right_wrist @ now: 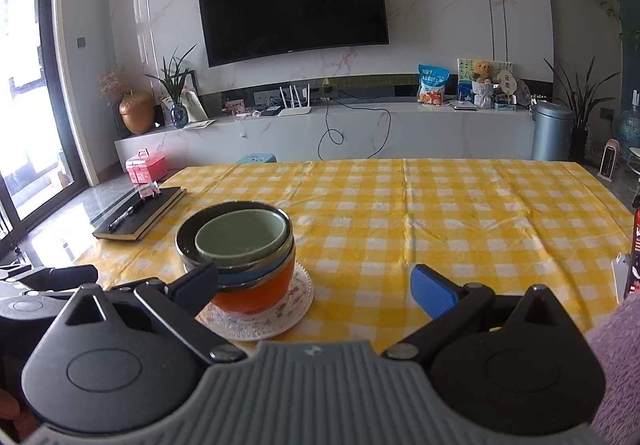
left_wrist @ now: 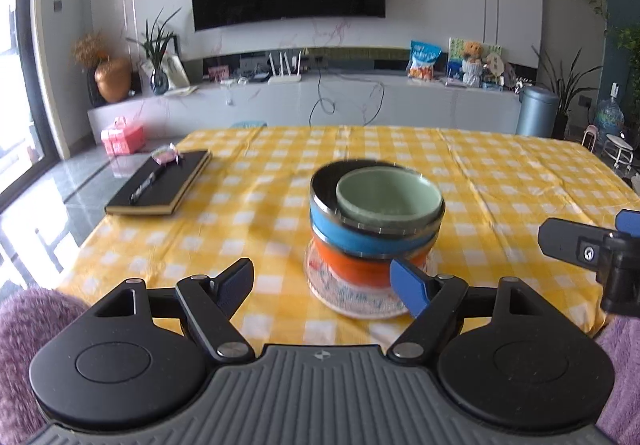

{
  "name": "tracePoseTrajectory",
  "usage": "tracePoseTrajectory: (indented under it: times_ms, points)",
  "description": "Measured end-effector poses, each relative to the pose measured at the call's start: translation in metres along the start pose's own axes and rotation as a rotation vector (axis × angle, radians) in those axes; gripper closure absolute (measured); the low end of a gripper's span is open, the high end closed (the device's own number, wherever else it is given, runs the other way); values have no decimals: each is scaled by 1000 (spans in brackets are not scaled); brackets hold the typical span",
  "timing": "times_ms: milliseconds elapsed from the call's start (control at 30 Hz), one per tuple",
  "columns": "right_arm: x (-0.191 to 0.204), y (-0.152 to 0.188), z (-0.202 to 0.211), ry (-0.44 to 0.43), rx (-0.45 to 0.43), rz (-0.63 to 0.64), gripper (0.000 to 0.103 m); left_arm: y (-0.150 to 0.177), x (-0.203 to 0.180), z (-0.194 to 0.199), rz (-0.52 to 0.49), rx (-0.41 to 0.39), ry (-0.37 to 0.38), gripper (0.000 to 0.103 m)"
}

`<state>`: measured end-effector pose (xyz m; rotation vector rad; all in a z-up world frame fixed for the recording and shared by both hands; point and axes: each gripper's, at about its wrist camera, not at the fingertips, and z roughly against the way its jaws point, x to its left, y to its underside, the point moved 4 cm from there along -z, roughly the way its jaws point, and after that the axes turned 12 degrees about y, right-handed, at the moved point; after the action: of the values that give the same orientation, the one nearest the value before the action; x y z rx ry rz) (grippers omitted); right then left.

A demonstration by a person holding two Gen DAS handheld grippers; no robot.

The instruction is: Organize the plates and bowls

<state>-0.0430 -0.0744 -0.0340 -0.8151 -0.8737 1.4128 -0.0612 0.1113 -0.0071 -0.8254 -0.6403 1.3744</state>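
Both grippers [left_wrist: 324,283] [right_wrist: 326,283] gape empty near stacked bowls [left_wrist: 376,221]; any writing seems illegible.

Green, blue, orange bowls [left_wrist: 376,229] — yellow-checked tablecloth [left_wrist: 500,173]

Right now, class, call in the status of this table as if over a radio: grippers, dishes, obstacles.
Left gripper and right gripper open, empty. Green bowl in blue bowl, on orange bowl, on plate. Notebook far left, clear of the stack.
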Motion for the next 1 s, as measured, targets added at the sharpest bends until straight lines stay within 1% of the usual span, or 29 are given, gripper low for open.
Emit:
tracePoseTrajectory:
  times_ms: [133, 233, 367, 467, 533, 733, 1000]
  points:
    - [3, 16, 2, 52, 4, 24, 3, 15, -6, -4, -11, 68, -19, 9]
    - [5, 22, 5, 45, 12, 24, 3, 24, -9, -3, -24, 81, -21, 9]
    - [12, 30, 6, 105, 20, 100, 3, 31, -5, -2, 4, 102, -34, 9]
    - [13, 40, 4, 130, 41, 133, 3, 35, -4, 0, 18, 105, -41, 9]
    - [9, 44, 4, 122, 48, 121, 3, 36, -6, 1, 14, 103, -45, 9]
    - [-2, 46, 10, 102, 30, 56, 3, 36, -12, 5, -11, 94, -49, 9]
    - [-3, 44, 18, 78, -12, 42, 3, 36, -17, 7, -29, 84, -58, 9]
